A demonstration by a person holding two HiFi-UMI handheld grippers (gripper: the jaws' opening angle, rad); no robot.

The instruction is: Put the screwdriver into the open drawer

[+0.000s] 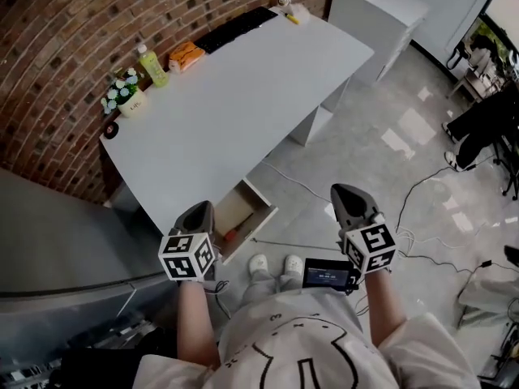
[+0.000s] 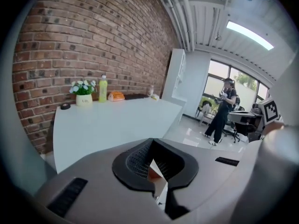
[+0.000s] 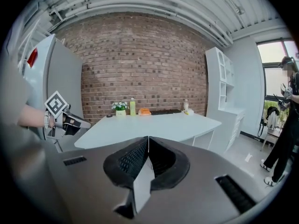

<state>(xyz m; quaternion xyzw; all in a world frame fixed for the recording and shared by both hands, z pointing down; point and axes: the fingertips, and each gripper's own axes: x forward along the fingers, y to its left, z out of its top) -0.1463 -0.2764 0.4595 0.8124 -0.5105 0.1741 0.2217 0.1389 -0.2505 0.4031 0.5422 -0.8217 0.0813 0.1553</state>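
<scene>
At the bottom middle of the head view, the left gripper and the right gripper hang side by side, well apart. The fingers of both are shut together, with nothing in them. Below and between them are the person's white shoes on the grey floor. The floor is wide and open to the right, with thin cables lying across it.

Just beside the left gripper the drawer stands open. It sticks out into the floor space from under the near edge of the counter. A small orange thing lies in the drawer. It may be the screwdriver, but it is too small to tell.

A big grey cabinet fills the lower left. The white counter has lots of open room in its middle. Along its left edge, by the brick wall, stand a flower pot, a green bottle and an orange packet. A white shelf stands at the top right.
</scene>
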